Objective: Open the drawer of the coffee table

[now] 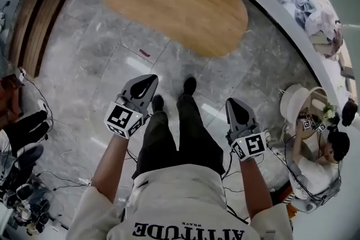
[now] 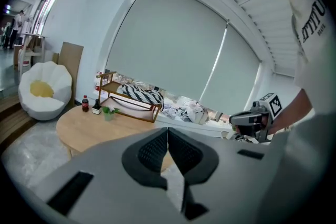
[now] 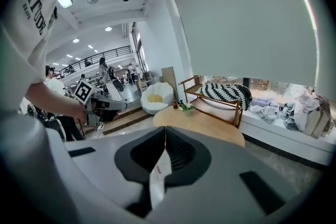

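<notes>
Head view: a person (image 1: 174, 188) stands on the marble floor (image 1: 112, 64) with the oval wooden bench (image 1: 185, 8) at 12 o'clock, well apart from both tools; no drawer front shows in any view, so I cannot tell which side carries it; left hand-held gripper (image 1: 147, 81) at the person's 10 o'clock and right hand-held gripper (image 1: 234, 104) at 2 o'clock are both clenched on nothing; likely risks: meeting the handle with jaws unopened and glancing off, or tugging so the bench slides and topples the bottle (image 2: 85, 103) on its far edge
</notes>
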Available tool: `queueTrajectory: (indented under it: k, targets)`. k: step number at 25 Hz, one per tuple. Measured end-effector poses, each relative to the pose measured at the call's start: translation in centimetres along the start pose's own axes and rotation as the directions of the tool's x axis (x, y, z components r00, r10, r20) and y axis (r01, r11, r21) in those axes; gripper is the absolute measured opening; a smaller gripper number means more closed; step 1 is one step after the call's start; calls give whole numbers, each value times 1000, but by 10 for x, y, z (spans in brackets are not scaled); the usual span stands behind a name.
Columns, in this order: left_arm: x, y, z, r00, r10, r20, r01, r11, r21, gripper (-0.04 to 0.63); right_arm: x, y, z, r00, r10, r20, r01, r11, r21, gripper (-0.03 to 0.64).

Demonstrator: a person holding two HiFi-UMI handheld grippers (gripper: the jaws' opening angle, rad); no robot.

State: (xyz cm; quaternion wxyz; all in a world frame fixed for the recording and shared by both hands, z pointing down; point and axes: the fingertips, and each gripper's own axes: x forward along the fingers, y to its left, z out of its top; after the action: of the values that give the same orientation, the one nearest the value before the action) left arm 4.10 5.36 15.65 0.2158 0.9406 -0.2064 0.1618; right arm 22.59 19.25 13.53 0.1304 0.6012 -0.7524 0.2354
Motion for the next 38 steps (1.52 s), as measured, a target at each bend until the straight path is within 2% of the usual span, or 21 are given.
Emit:
queueTrajectory:
  k: [7, 14, 20, 25, 38]
  targets:
    - [58, 19, -40, 999, 30, -39, -32, 999, -35, 20, 45, -44, -38, 999, 12, -37, -10, 998, 54, 18]
    - [109, 44, -95, 994, 64, -93, -75, 990, -118, 20, 87, -69, -83, 993, 73, -89, -65, 993, 94, 18]
    - [152, 68, -141, 992, 72, -106, -96, 966, -239, 20, 122, -91, -120, 984, 115, -135, -101, 989, 106, 18]
    - [179, 91, -180, 987, 77, -138, -114, 953, -282, 20, 152, -94, -146, 974, 157, -163, -143, 985, 96, 20]
    - [215, 138, -255, 988, -41, -147, -11, 941, -339, 21, 221, -79, -202, 952, 198, -234, -173, 977, 122, 20]
